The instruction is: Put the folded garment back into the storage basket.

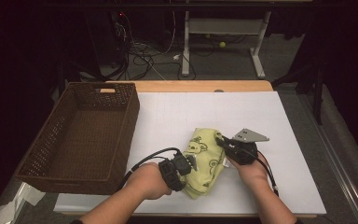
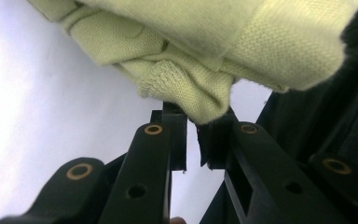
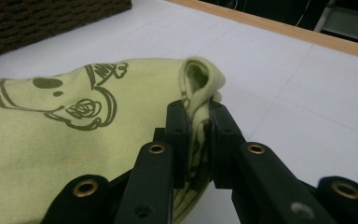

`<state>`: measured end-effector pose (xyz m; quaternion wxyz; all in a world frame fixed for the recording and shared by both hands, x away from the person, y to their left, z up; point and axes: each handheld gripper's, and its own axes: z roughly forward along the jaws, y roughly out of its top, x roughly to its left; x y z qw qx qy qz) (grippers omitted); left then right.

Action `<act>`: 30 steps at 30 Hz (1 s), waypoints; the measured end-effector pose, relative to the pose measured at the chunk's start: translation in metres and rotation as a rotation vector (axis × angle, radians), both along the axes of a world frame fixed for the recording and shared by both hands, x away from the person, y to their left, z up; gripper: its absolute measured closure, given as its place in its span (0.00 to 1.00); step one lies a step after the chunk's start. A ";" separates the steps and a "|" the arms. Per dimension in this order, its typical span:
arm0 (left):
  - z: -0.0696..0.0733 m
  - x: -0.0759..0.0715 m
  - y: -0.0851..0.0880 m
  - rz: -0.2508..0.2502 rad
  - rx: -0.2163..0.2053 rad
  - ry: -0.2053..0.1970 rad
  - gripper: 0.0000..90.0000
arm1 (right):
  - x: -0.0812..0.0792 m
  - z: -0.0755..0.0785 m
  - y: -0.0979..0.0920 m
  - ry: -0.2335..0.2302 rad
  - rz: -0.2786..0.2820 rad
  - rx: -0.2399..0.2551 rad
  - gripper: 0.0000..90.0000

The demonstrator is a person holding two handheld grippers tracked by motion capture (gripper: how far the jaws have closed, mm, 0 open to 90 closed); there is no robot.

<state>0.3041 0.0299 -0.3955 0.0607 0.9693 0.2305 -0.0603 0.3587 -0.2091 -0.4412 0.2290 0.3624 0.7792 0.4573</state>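
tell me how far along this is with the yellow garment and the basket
Done: the yellow garment lies folded into a compact bundle on the white table. In hand: the left claw and right claw each pinch an edge of it. Left, probably: moving it into the wicker basket, which holds nothing.

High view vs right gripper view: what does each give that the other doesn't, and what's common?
High view: the whole brown wicker basket left of the mat, both hands, the left claw at the yellow-green garment's near-left edge, cables on the floor behind.

Right gripper view: the right claw shut on a folded edge of the garment, close up, with the printed cartoon line drawing clear.

Both: the garment on the white mat, the basket, the table's wooden far edge.
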 end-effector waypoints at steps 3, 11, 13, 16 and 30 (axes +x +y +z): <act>0.003 -0.001 0.005 0.008 -0.003 0.005 0.88 | 0.001 0.002 0.006 -0.016 0.013 -0.015 0.91; 0.016 0.001 0.014 0.068 -0.004 0.043 0.88 | 0.005 0.010 0.016 -0.029 0.032 -0.009 0.91; 0.019 0.002 0.015 0.048 0.011 0.045 0.88 | 0.004 0.012 0.018 -0.031 0.035 -0.008 0.91; 0.027 -0.001 0.018 0.044 0.038 0.036 0.88 | 0.004 0.021 0.024 -0.046 0.048 -0.004 0.91; 0.040 -0.003 0.046 0.111 0.036 0.009 0.88 | 0.006 0.037 0.047 -0.071 0.077 0.004 0.91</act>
